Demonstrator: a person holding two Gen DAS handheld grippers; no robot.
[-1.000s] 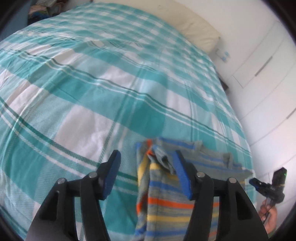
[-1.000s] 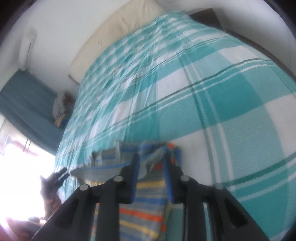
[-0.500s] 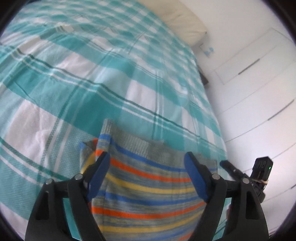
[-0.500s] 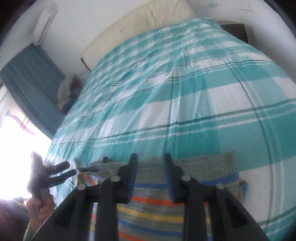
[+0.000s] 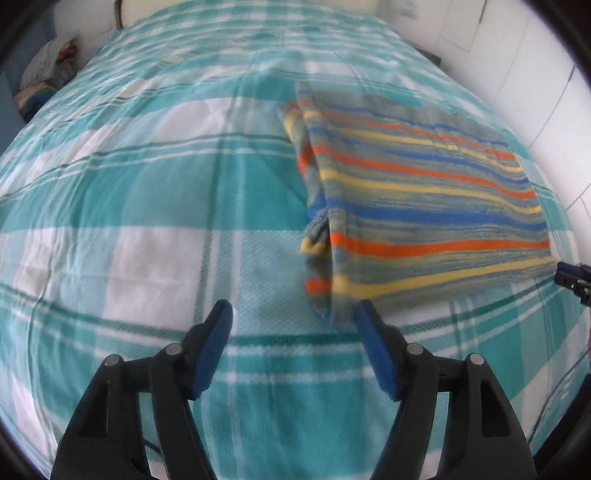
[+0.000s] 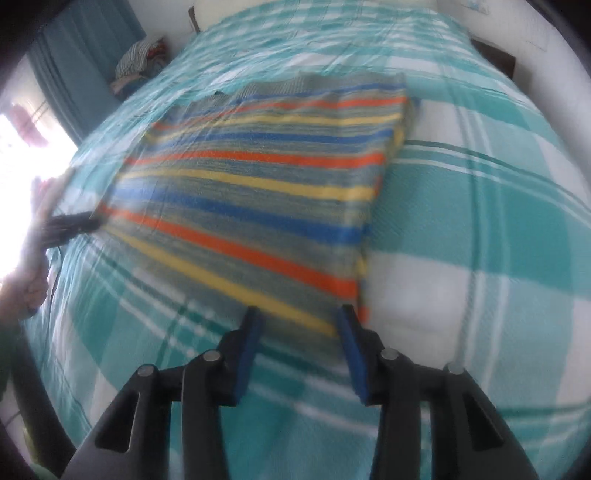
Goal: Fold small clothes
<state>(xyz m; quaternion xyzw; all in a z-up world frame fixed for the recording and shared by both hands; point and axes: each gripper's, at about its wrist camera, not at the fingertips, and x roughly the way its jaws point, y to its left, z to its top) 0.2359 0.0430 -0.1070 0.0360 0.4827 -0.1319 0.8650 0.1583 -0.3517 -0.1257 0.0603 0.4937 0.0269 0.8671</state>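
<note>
A small striped garment [image 5: 417, 199], grey with orange, yellow and blue bands, lies folded flat on the teal plaid bedspread [image 5: 147, 221]. My left gripper [image 5: 293, 317] is open and empty, just short of the garment's near left corner. In the right wrist view the same garment [image 6: 266, 177] lies ahead. My right gripper [image 6: 301, 317] is open and empty, its tips at the garment's near edge. The right gripper's tip shows at the right edge of the left wrist view [image 5: 572, 275]. The left gripper shows blurred at the left of the right wrist view [image 6: 70, 225].
A cream pillow [image 5: 192, 5] lies at the head of the bed. A pile of clothes [image 5: 48, 70] sits beyond the bed's far left side. White wardrobe doors [image 5: 535, 74] stand to the right. A blue curtain [image 6: 85, 48] and a bright window [image 6: 22, 147] are on the left.
Both grippers have pulled back from the garment. The right gripper, shut on the cloth before, has opened and let go. The garment now lies flat ahead of both.
</note>
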